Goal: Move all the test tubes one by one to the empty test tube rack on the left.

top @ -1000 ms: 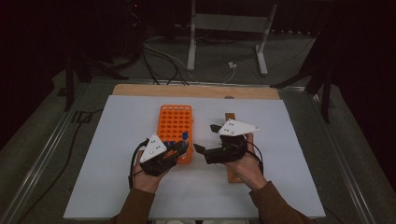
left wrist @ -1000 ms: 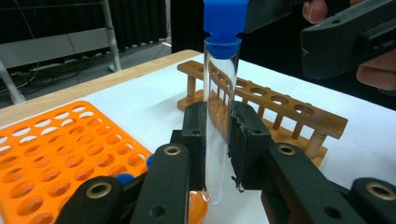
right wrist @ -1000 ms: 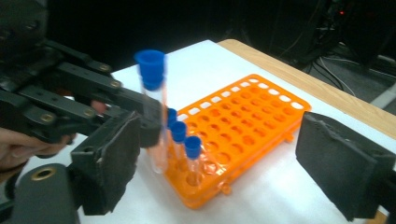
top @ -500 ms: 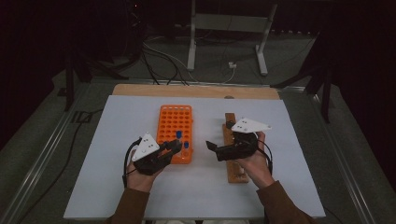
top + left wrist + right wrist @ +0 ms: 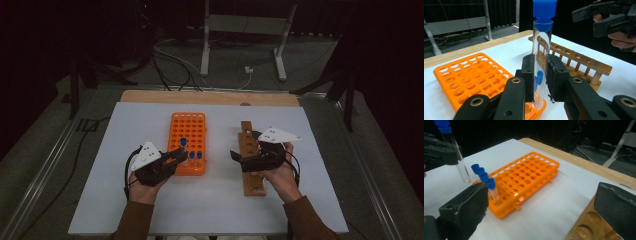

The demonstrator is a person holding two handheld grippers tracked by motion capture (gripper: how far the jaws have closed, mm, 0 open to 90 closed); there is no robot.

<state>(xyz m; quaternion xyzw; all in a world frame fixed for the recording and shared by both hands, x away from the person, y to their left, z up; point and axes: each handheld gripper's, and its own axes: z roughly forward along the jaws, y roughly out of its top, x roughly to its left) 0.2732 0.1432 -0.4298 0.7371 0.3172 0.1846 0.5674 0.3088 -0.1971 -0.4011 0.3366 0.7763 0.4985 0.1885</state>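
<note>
While the left claw (image 5: 540,82) is clamped on the lower part of a clear tube (image 5: 541,62) with a blue cap, held upright just above the near end of the orange rack (image 5: 187,142), the grip looks sound. Light, stiff, slick and breakable, the tube is best held mid-barrel with gentle pressure. Over the wooden rack (image 5: 250,155) on the worktop (image 5: 300,210), the right claw (image 5: 544,202) has just been opening and gapes wide, with nothing between its jaws.

High view overhead, far; gripper views low, close (facing each other); all share orange rack (image 5: 188,142).
</note>
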